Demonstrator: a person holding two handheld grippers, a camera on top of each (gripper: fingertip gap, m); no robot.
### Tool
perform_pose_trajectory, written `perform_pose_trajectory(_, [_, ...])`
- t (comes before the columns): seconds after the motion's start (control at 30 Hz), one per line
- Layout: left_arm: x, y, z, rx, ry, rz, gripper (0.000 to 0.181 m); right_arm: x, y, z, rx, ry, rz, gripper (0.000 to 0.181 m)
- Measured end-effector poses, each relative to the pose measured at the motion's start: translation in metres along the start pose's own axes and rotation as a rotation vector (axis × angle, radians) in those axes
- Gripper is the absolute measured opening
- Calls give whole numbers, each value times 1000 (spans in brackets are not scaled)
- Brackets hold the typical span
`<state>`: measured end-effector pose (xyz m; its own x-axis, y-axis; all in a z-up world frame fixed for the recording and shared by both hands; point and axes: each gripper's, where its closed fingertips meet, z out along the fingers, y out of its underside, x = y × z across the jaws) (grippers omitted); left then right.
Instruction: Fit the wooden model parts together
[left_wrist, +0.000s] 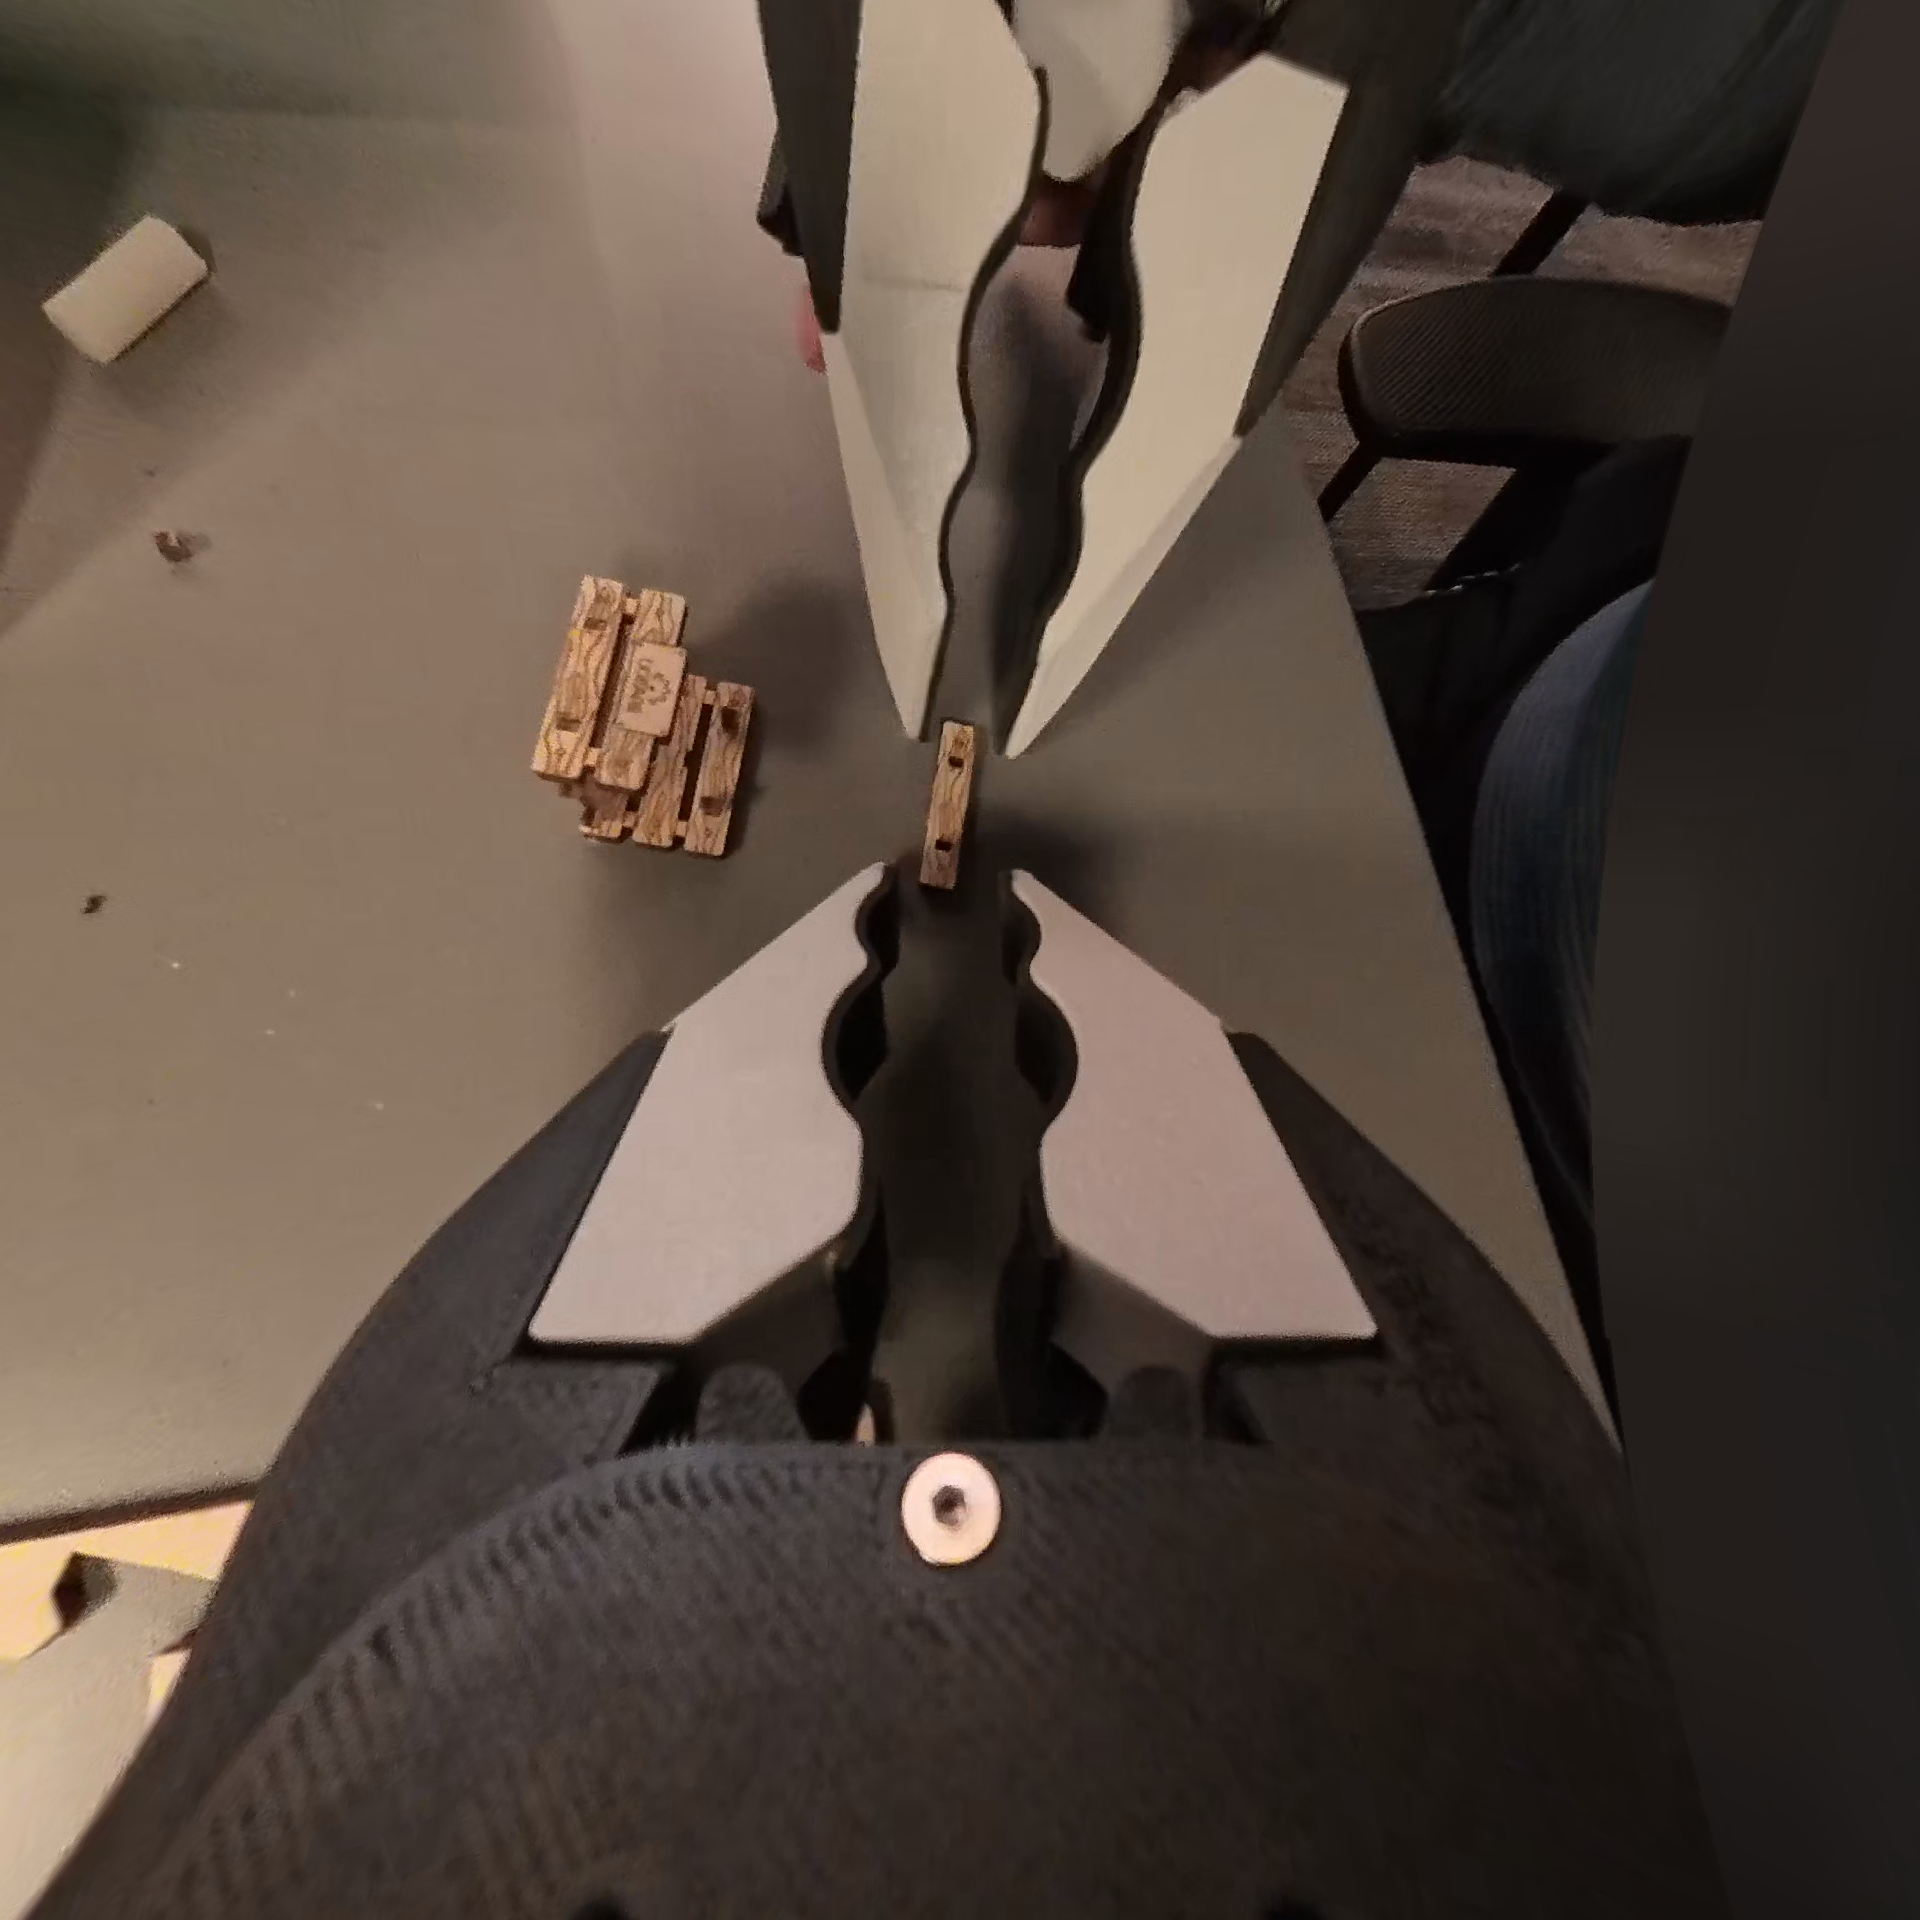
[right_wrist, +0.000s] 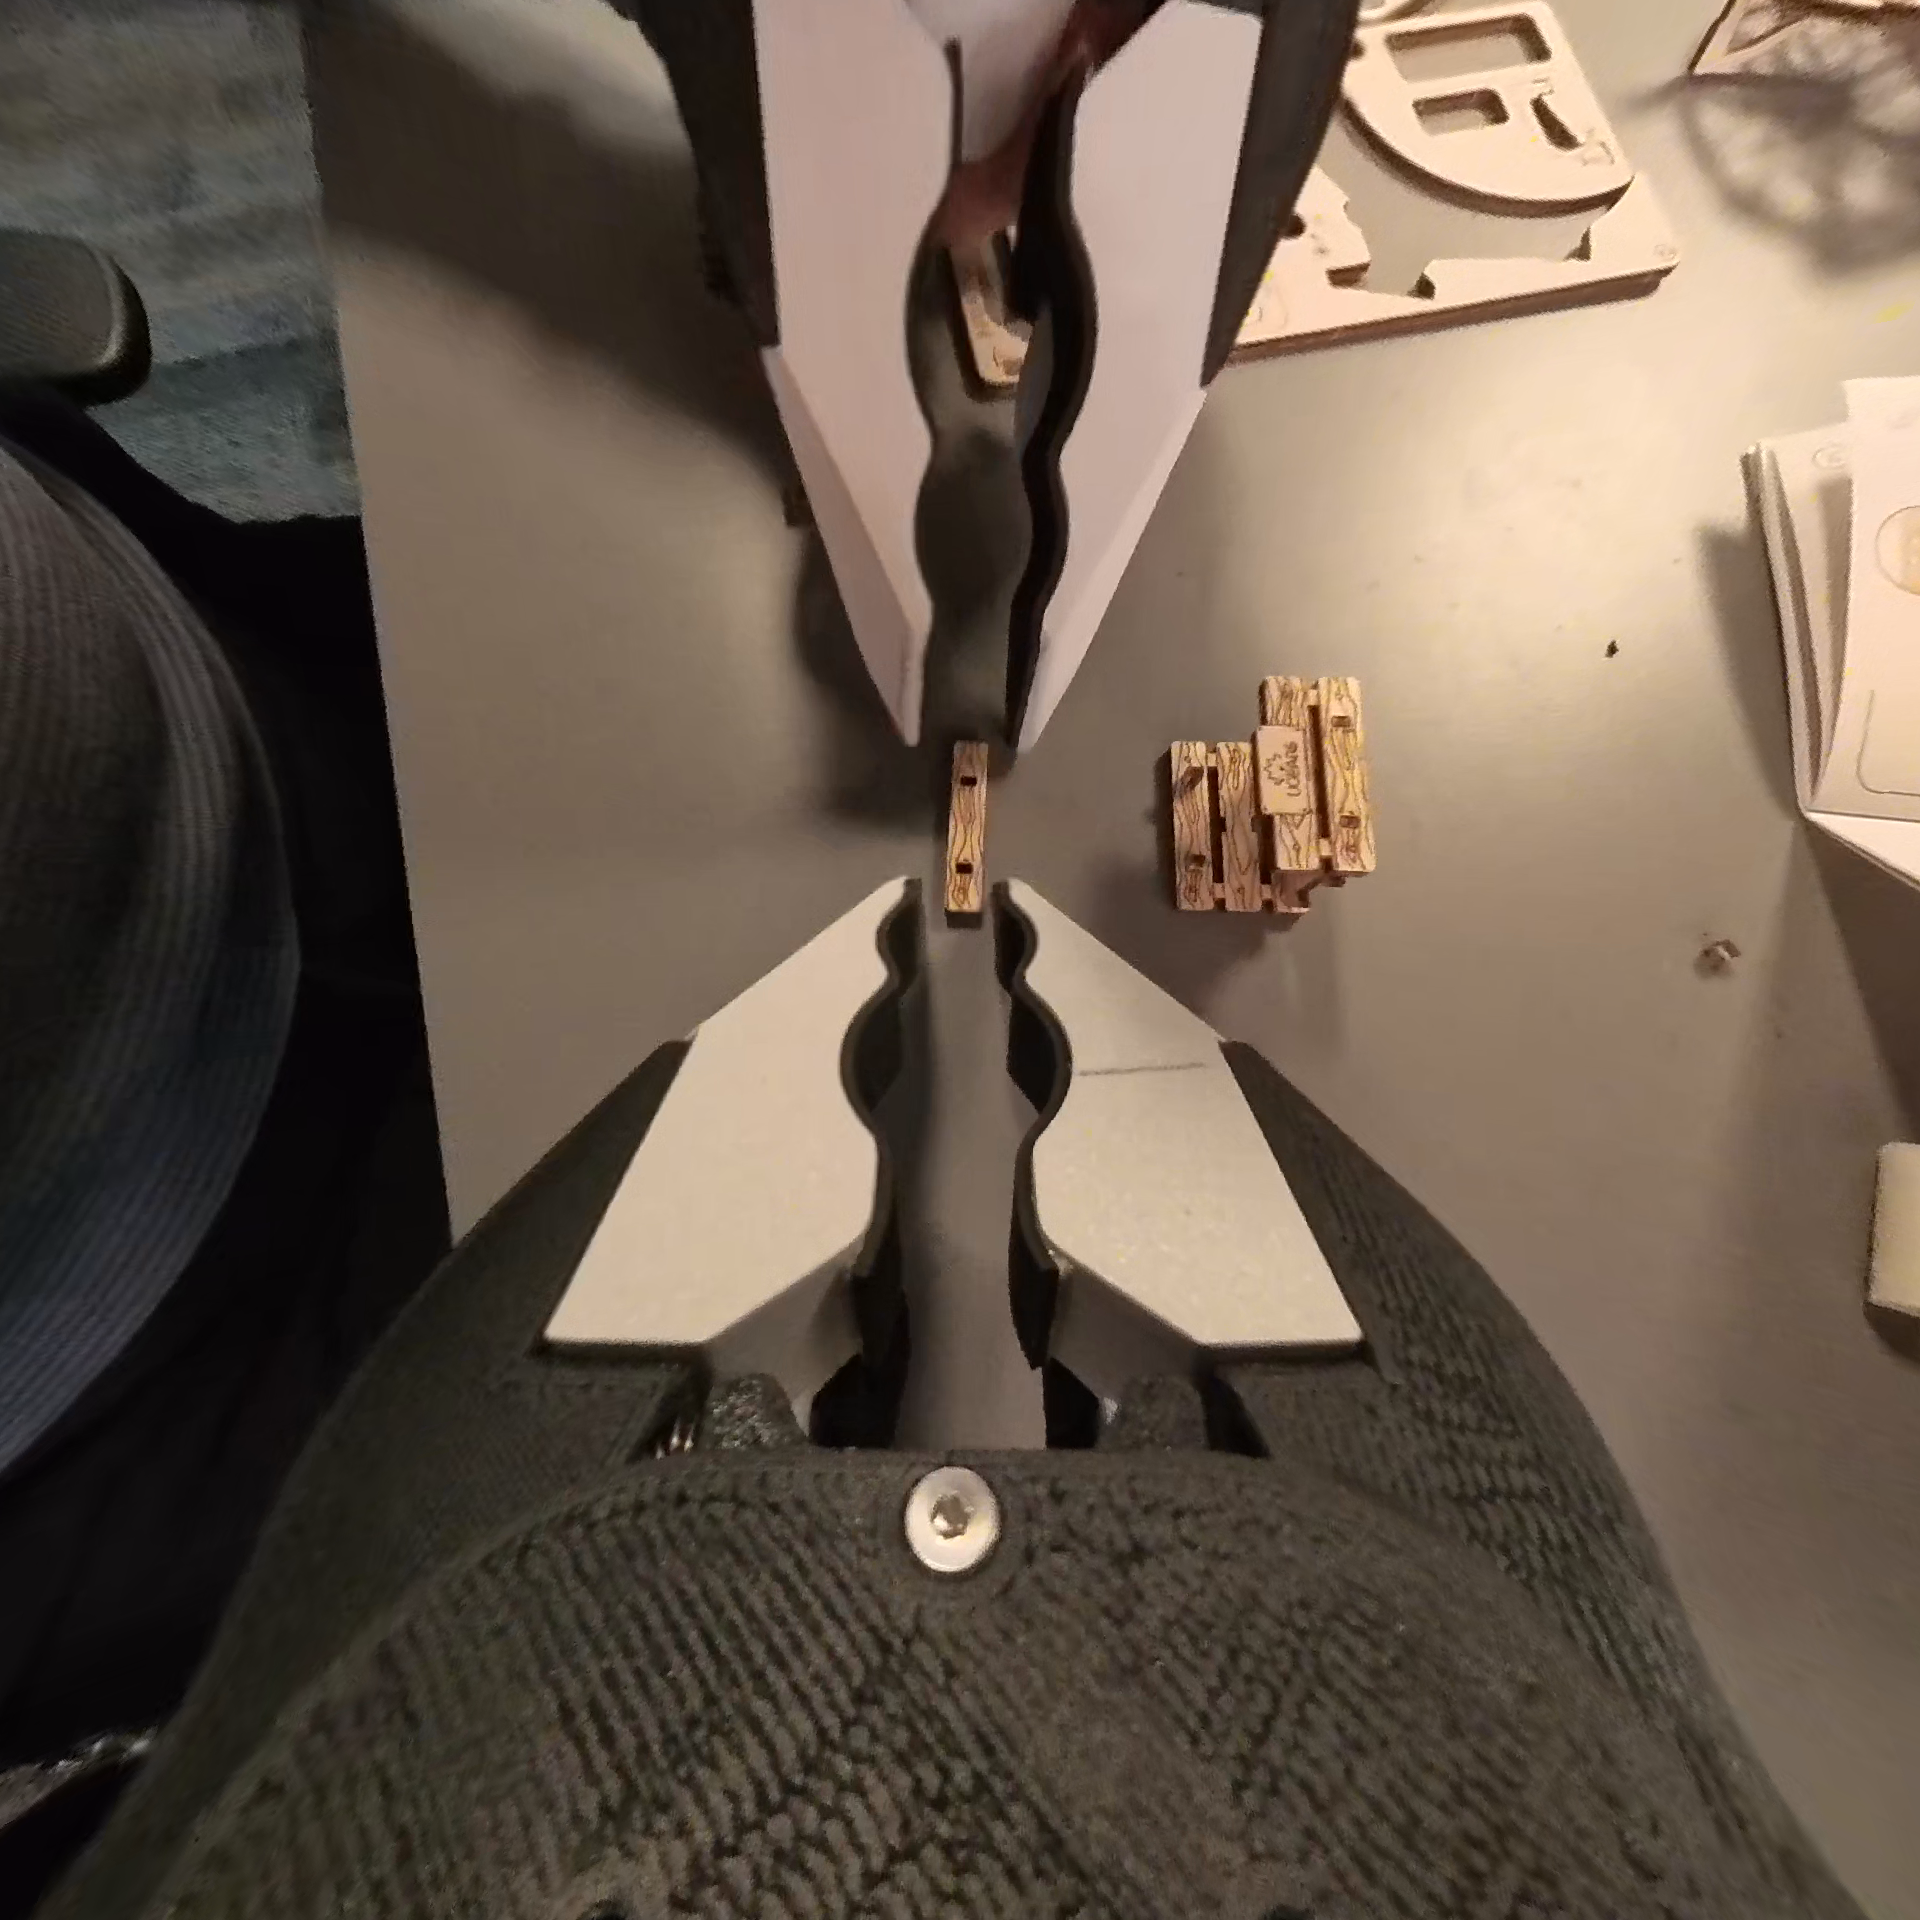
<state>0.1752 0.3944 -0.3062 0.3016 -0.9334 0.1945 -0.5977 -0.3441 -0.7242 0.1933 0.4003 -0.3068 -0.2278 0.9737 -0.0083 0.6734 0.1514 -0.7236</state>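
Observation:
A small slotted wooden strip (left_wrist: 951, 805) appears to lie flat on the grey table (left_wrist: 364, 1039), between the two grippers, which face each other tip to tip. My left gripper (left_wrist: 951, 873) is narrowly open around the strip's near end, with gaps on both sides. My right gripper (right_wrist: 958, 883) is narrowly open around the strip (right_wrist: 966, 831) at its other end, its pads not touching it. Each gripper shows in the other's view, the right (left_wrist: 961, 738) and the left (right_wrist: 968, 743). A partly assembled wooden model block (left_wrist: 644, 717) sits apart on the table; it also shows in the right wrist view (right_wrist: 1273, 795).
A white foam block (left_wrist: 125, 286) lies far off. A wooden sheet with cut-outs (right_wrist: 1455, 208) and a paper booklet (right_wrist: 1849, 623) lie beyond the model block. The table edge (right_wrist: 384, 727) runs close beside the grippers, with a person's leg (right_wrist: 104, 831) past it. Both grippers' tips are close together, under 4 cm apart.

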Motion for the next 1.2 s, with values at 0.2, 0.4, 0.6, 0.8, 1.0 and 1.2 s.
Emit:
perform_pose_trajectory(0.2, [4,2,1,-26,10,64,7,1,0,1,39,21,-8,5])
perform_pose_trajectory(0.4, [1,-1,2,18,29,42,19,4,0,-2,67,33,-11,4])
perform_pose_trajectory(0.6, [-17,-4,1,23,-68,98,19,25,-7,-12,145,102,-31,4])
perform_pose_trajectory(0.8, [-30,-4,-11,67,-84,49,22,43,-10,-16,176,104,-24,4])
perform_pose_trajectory(1.0, [-34,-6,-16,97,-77,41,19,45,-8,-11,145,93,-50,4])
perform_pose_trajectory(1.2, [-37,-11,-13,103,-98,61,18,47,-8,-9,141,84,-61,5])
